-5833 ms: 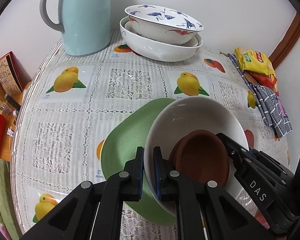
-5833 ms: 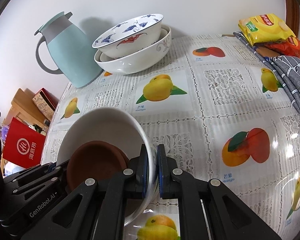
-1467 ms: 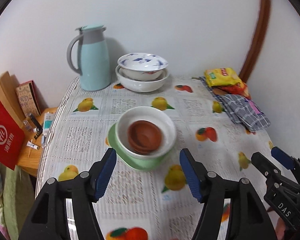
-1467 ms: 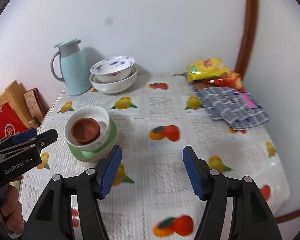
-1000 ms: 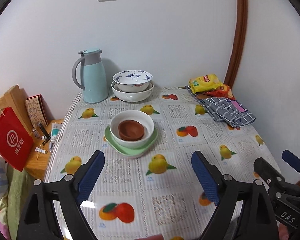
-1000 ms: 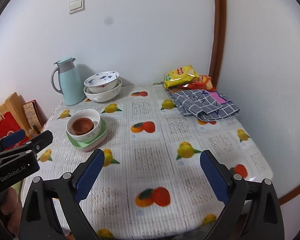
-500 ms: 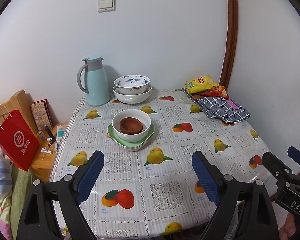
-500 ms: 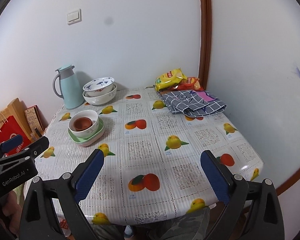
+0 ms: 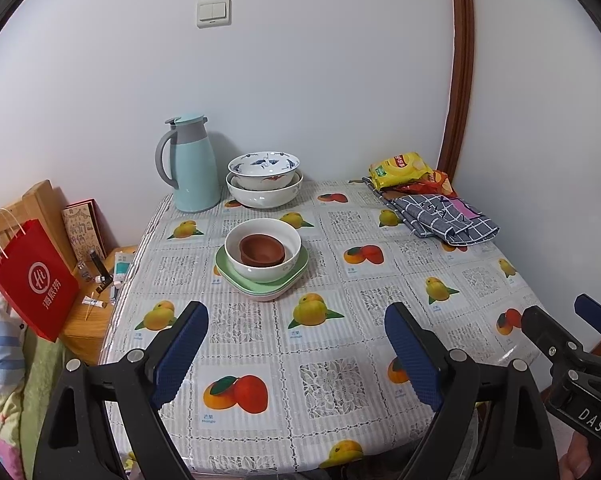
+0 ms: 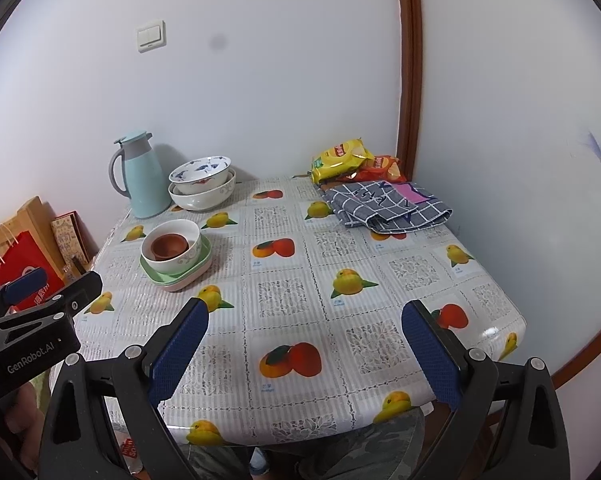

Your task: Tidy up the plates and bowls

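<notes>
A brown bowl (image 9: 261,249) sits inside a white bowl (image 9: 263,268), which rests on a green plate (image 9: 296,274) stacked on a pink plate on the table. The stack also shows in the right wrist view (image 10: 175,254). A blue-patterned bowl (image 9: 263,168) sits in a larger white bowl (image 9: 264,196) at the back. My left gripper (image 9: 296,350) is open and empty, held back over the table's near edge. My right gripper (image 10: 304,350) is open and empty, also back from the table.
A light blue jug (image 9: 191,164) stands at the back left. Snack bags (image 9: 400,170) and a folded checked cloth (image 9: 444,220) lie at the back right. A red paper bag (image 9: 34,280) and a wooden side stand (image 9: 96,320) are left of the table.
Both grippers let go of the white bowl, opened wide and pulled back and up from the stack. The bowls and plates stay where they were set.
</notes>
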The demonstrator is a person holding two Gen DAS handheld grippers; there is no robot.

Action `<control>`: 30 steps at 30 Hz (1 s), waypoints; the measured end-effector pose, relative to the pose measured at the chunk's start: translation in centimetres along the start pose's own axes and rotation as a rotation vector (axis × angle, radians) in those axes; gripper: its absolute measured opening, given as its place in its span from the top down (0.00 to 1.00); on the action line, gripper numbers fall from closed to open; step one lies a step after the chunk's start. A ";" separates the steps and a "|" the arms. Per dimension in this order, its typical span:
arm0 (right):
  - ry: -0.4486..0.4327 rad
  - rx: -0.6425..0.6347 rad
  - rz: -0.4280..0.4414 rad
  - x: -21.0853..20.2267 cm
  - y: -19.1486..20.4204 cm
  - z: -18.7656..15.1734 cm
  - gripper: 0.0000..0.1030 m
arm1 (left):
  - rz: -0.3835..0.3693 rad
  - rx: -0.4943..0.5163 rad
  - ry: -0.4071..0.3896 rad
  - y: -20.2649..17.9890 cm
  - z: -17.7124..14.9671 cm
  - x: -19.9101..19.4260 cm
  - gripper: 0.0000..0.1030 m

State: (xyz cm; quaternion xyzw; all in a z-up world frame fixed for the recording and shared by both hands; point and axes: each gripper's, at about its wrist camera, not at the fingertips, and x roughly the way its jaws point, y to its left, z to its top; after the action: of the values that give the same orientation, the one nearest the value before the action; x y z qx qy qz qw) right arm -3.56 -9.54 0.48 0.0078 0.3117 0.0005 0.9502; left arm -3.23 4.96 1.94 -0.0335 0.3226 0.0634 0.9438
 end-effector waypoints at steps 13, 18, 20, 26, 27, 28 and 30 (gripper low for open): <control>0.002 0.002 0.001 0.0 0.1 -0.2 0.06 | -0.001 -0.001 0.003 0.0 -0.2 0.0 0.13; 0.003 0.005 0.005 0.0 0.1 -0.3 0.06 | -0.001 -0.002 0.004 0.0 -0.2 0.1 0.13; 0.002 0.005 0.006 0.1 0.1 -0.3 0.06 | -0.001 -0.003 0.006 0.1 -0.2 0.1 0.13; 0.000 0.004 0.008 0.0 0.1 -0.3 0.06 | -0.001 -0.002 0.006 0.0 -0.2 0.1 0.13; 0.000 0.004 0.008 0.0 0.1 -0.3 0.06 | -0.001 -0.001 0.006 0.1 -0.2 0.1 0.13; 0.000 0.005 0.008 0.0 0.1 -0.3 0.06 | -0.002 -0.001 0.006 0.1 -0.2 0.1 0.13; -0.001 0.005 0.008 0.0 0.1 -0.3 0.06 | -0.001 -0.001 0.003 0.2 -0.2 0.0 0.13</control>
State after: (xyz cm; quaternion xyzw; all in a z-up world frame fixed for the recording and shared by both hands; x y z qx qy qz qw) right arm -3.69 -9.40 0.26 0.0113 0.3111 0.0037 0.9503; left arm -3.34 5.10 1.77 -0.0341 0.3241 0.0631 0.9433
